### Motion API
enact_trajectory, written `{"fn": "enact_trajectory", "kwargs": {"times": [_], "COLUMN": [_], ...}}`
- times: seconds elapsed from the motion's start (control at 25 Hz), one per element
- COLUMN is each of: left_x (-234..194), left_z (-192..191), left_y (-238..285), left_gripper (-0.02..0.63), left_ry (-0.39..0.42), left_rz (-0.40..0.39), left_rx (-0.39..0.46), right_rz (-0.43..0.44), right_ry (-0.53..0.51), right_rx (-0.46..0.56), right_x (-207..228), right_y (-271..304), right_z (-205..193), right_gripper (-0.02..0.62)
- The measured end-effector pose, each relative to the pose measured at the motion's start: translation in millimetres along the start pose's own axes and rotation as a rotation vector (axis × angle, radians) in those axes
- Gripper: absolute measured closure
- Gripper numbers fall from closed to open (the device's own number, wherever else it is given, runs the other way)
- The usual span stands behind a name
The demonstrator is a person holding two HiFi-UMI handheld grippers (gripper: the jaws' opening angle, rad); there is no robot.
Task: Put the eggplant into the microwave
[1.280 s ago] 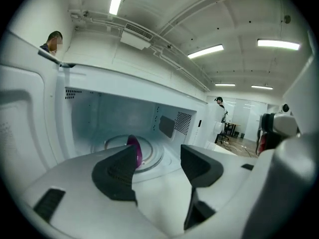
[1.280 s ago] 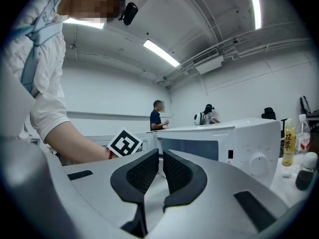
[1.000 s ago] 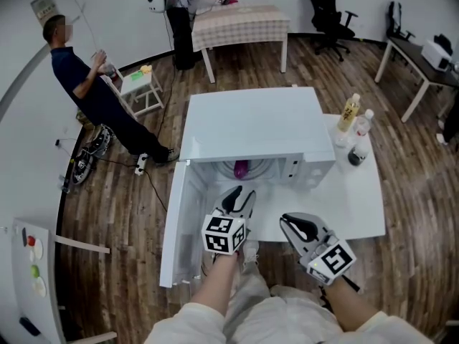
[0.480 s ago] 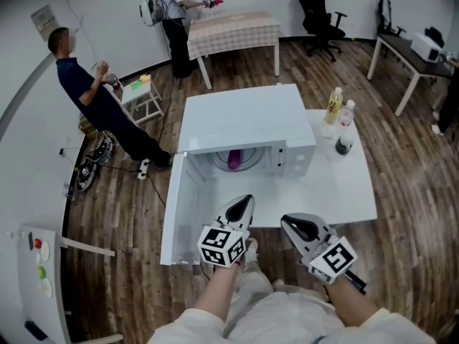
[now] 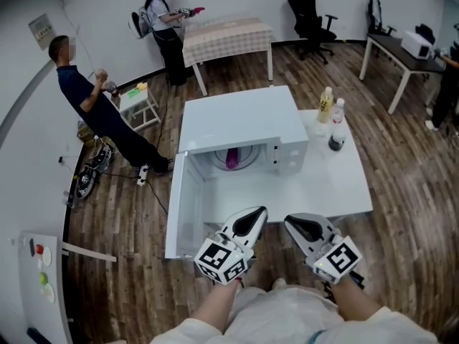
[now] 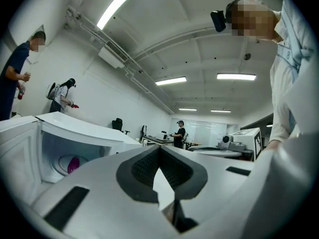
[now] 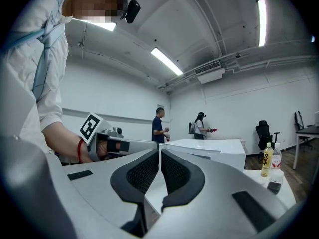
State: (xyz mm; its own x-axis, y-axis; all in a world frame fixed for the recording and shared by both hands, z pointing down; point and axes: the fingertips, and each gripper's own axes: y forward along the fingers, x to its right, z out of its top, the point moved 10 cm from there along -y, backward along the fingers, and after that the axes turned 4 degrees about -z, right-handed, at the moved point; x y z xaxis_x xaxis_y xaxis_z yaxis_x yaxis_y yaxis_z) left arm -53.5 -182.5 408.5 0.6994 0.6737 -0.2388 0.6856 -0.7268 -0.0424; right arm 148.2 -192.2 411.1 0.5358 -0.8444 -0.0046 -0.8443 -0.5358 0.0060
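Note:
The purple eggplant [image 5: 232, 159] lies inside the white microwave [image 5: 240, 124], on its round plate. The left gripper view also shows the eggplant [image 6: 73, 163] within the cavity. The microwave door [image 5: 185, 206] hangs wide open to the left. My left gripper [image 5: 257, 213] is shut and empty, held in front of the opening and well back from it. My right gripper [image 5: 290, 223] is beside it on the right, also shut with nothing between its pads. In their own views the left gripper [image 6: 159, 148] and the right gripper [image 7: 160, 151] show the pads pressed together.
The microwave stands on a low white table [image 5: 344, 188]. Two bottles [image 5: 326, 104] and a small dark jar [image 5: 335, 143] stand at its back right. Two people [image 5: 100, 113] stand at the back left near a checked table [image 5: 226, 34].
Both grippers have drawn back from the microwave toward me. The left one, close to the opening before, has closed its jaws. The eggplant stays inside.

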Motion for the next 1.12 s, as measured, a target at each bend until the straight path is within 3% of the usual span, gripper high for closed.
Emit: {"fn": "enact_trajectory", "kwargs": {"times": [0.24, 0.6, 1.12], "left_x": [16, 8, -2], "left_z": [6, 20, 40], "left_y": [-33, -76, -92], "left_gripper": [0.604, 0.604, 0.604], "left_ry": [0.015, 0.024, 0.042], "left_rz": [-0.060, -0.116, -0.197], "left_rx": [-0.024, 0.020, 0.070], "right_rz": [-0.034, -0.056, -0.081], "right_ry": [0.000, 0.045, 0.012], "right_rx": [0.026, 0.052, 0.023], "right_x": [-23, -58, -90], "right_y": [-1, 16, 42], "right_z": [11, 26, 40], "right_gripper": [0.560, 0.560, 0.563]}}
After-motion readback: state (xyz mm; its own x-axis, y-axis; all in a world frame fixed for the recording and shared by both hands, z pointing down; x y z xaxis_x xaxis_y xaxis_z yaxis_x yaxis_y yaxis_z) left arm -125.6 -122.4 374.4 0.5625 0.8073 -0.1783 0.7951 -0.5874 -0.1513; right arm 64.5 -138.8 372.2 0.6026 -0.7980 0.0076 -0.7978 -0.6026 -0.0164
